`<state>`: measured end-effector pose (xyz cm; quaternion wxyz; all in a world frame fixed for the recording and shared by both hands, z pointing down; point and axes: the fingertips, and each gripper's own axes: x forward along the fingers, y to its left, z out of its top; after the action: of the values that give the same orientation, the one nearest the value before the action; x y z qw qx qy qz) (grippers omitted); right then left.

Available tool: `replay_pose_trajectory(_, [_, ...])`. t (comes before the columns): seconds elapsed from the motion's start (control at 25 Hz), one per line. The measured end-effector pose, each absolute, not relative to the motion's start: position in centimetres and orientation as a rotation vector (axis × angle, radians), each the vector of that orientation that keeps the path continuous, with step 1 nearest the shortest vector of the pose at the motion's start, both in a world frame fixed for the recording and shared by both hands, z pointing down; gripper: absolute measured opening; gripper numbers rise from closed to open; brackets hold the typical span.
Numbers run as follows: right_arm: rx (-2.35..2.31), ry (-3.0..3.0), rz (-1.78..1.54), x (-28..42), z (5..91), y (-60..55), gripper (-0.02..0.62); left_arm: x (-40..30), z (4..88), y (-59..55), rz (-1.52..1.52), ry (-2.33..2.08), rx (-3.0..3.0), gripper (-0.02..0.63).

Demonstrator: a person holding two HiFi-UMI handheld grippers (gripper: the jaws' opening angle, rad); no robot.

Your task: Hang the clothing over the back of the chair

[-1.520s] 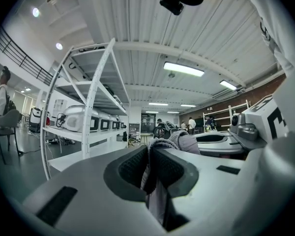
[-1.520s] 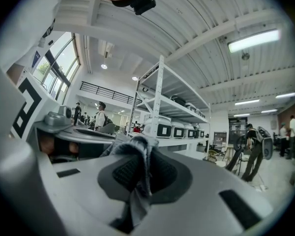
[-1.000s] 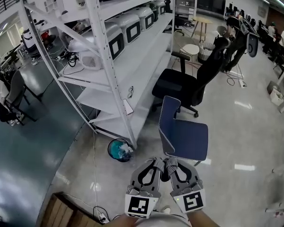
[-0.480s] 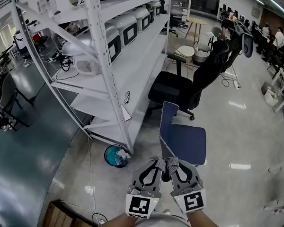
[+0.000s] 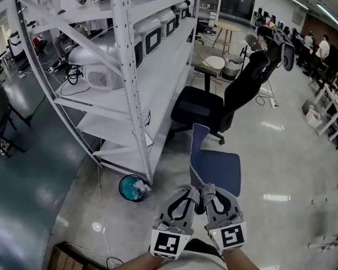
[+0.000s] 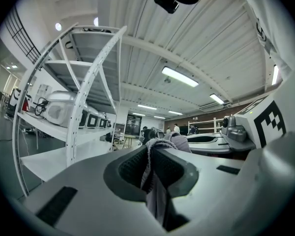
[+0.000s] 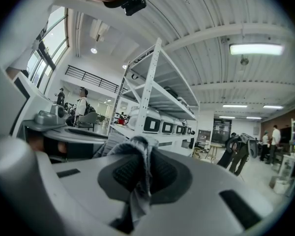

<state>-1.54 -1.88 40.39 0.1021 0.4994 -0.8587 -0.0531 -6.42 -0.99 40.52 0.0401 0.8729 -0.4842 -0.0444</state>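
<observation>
Low in the head view my left gripper (image 5: 187, 194) and right gripper (image 5: 209, 193) are held side by side, pointing level. Each is shut on a pinch of grey clothing (image 5: 205, 190). In the left gripper view the grey fabric (image 6: 156, 191) runs down between the dark pads of the left gripper (image 6: 150, 156). The right gripper view shows the same cloth (image 7: 139, 186) bunched over the tips of the right gripper (image 7: 142, 154). A blue chair (image 5: 215, 166) stands just ahead of both grippers, its upright back (image 5: 198, 146) on the left side of its seat. Most of the garment is hidden below the grippers.
Tall white shelving (image 5: 129, 66) with white appliances runs along the left. A teal waste bin (image 5: 132, 187) sits at its foot. A black office chair (image 5: 214, 103) stands beyond the blue chair. Desks and people are at the far right.
Both grippers have travelled forward together with the clothing still pinched. The shelving and the waste bin have slid left and down in the head view; the blue chair is a little nearer.
</observation>
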Motion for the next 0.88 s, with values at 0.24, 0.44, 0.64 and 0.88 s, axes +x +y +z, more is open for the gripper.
replay_pose_trajectory(0.24, [1.475, -2.536, -0.153, -2.9, 40.0, -2.2, 0.037, -7.7, 40.2, -1.4, -0.152, -1.483, 2.672, 0.035])
replay_pose_trajectory(0.44, [1.457, -2.548, -0.145, -3.2, 39.9, -2.8, 0.037, -7.9, 40.0, -2.0, -0.156, -1.497, 2.663, 0.035])
replay_pose_trajectory(0.64, [1.438, -2.579, -0.164, -3.5, 40.0, -4.2, 0.037, -8.2, 40.1, -3.4, -0.154, -1.528, 2.66, 0.035])
replay_pose_trajectory(0.88, [1.434, -2.594, -0.137, -2.0, 39.8, -5.5, 0.037, -6.9, 39.8, -4.8, -0.134, -1.546, 2.646, 0.035])
